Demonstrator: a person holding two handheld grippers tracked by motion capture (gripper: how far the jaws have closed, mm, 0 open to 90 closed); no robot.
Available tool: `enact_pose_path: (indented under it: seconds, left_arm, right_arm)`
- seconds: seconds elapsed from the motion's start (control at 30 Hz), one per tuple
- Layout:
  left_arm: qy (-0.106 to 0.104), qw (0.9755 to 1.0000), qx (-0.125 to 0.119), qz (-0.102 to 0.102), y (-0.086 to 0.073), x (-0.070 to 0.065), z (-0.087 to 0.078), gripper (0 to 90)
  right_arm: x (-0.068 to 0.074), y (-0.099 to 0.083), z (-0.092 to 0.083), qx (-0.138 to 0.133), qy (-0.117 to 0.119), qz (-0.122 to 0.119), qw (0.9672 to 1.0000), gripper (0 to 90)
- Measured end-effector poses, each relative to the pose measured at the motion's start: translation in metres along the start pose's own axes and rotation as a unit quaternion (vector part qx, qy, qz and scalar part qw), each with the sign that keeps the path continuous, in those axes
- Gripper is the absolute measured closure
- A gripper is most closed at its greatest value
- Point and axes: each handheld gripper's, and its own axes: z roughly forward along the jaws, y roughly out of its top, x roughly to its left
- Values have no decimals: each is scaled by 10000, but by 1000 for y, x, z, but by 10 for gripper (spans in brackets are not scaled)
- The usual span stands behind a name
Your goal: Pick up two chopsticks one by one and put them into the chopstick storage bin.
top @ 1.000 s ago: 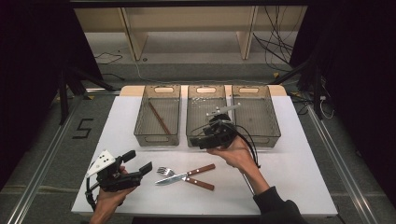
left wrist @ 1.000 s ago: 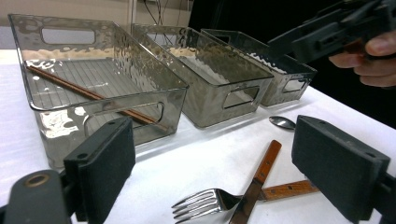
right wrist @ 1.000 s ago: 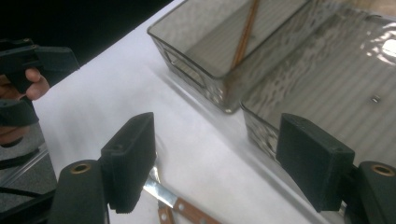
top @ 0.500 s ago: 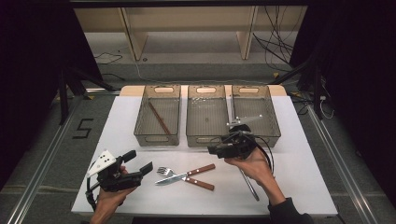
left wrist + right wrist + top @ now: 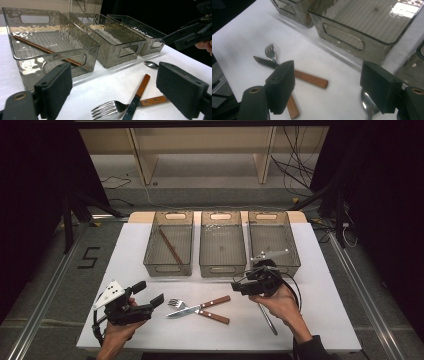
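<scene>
A fork [image 5: 176,303] and a knife [image 5: 181,311], both with wooden handles, lie crossed on the white table [image 5: 325,285] near its front. The fork [image 5: 107,109] and knife [image 5: 140,91] lie between my left gripper's jaws. My left gripper [image 5: 149,293] stands open just left of them, holding nothing. My right gripper [image 5: 236,287] hovers open to their right, pointing at the knife handle [image 5: 310,78]. A metal spoon [image 5: 268,319] lies under my right hand, and its bowl [image 5: 368,105] sits by the right jaw.
Three clear grey bins stand in a row at the back: left bin [image 5: 169,265] with a brown chopstick [image 5: 171,247] inside, middle bin [image 5: 222,265], right bin [image 5: 295,255]. The far gripper [image 5: 187,37] hangs at the right of the left gripper view.
My right gripper drew back from the middle bin's front edge toward the near side and turned left. The spoon now shows on the table under that hand. The left gripper stayed put.
</scene>
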Motion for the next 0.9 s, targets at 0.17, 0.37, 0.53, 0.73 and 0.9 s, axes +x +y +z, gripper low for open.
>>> enact_pose_path:
  seconds: [0.17,0.37,0.53,0.73,0.9]
  left_arm:
    - [9,10000,5,9,1,-1,2,131]
    - [8,10000,30,4,1,-2,4,132]
    - [1,10000,31,-3,1,-2,4,132]
    - [-4,10000,26,-3,1,-2,3,132]
    - [-30,10000,39,17,1,-2,3,132]
  right_arm:
    - [-4,-7,-2,147,-124,66,9998,286]
    - [-10,-17,-1,344,-316,170,9988,286]
    - [-15,-24,1,583,-435,216,9971,286]
    - [-16,-28,3,787,-507,236,9953,286]
    - [-16,-31,5,959,-574,210,9935,294]
